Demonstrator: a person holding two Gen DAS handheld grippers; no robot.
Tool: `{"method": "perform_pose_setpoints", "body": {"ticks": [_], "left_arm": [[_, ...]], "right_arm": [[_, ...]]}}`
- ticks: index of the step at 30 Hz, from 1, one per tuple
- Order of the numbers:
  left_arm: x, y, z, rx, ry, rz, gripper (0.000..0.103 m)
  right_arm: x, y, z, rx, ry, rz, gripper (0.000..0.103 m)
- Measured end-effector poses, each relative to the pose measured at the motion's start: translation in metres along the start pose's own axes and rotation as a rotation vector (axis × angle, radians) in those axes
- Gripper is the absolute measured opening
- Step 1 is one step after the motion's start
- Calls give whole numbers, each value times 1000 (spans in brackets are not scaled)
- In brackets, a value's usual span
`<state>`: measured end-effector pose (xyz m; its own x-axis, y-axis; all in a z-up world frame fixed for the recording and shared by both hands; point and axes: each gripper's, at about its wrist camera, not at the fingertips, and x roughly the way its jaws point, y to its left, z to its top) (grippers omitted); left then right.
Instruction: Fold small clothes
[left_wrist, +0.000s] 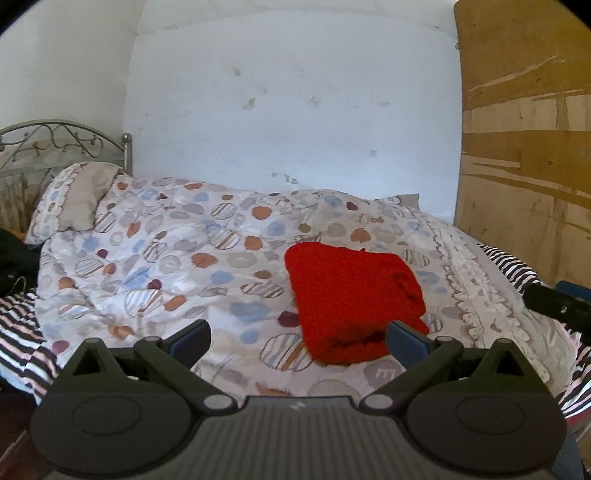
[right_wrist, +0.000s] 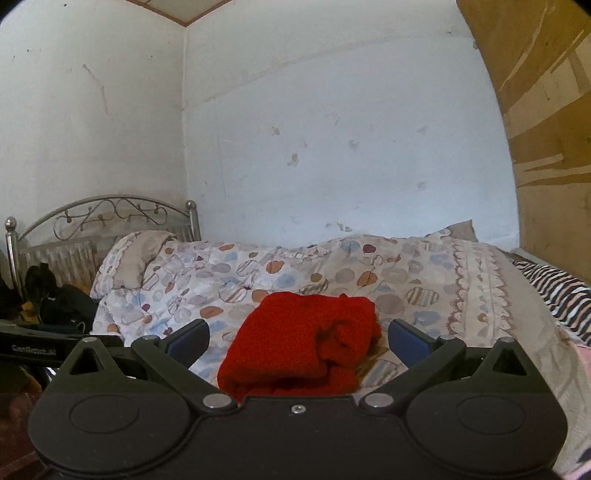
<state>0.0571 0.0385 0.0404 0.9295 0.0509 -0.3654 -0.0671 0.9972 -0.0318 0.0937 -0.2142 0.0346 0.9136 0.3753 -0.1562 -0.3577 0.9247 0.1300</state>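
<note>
Plainly, the left wrist view shows one red garment (left_wrist: 351, 295), folded into a thick bundle, lying on one patterned quilt (left_wrist: 177, 258) that covers the bed. One pillow (left_wrist: 74, 195) sits at the far left by the metal headboard (left_wrist: 62, 142). The left gripper (left_wrist: 297, 338) has its jaws spread wide and holds nothing. The garment lies ahead and right of centre, its near right corner just behind the right finger; whether they touch I cannot tell. A dark part of the other gripper (left_wrist: 557, 308) pokes in at the right edge.

From the right wrist view, the same single garment (right_wrist: 299, 339) sits between the widely parted jaws of the right gripper (right_wrist: 298, 338), which grips nothing. Its near edge runs under the gripper body. The cloth is bright red and fuzzy, with a lumpy rolled fold on its right side. A striped sheet (right_wrist: 554, 291) shows at the right.
</note>
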Motion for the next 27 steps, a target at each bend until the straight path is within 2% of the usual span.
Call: {"method": "perform_pose_setpoints", "body": {"ticks": [7, 12, 27], "left_arm": [[-10, 7, -28, -18, 2, 18, 103], [-7, 11, -43, -18, 31, 0, 103], [-8, 9, -51, 8, 33, 11, 103]], "right_arm": [[-14, 10, -20, -38, 27, -38, 103], [-20, 17, -30, -79, 31, -50, 103], [-21, 24, -39, -96, 58, -46, 103]]}}
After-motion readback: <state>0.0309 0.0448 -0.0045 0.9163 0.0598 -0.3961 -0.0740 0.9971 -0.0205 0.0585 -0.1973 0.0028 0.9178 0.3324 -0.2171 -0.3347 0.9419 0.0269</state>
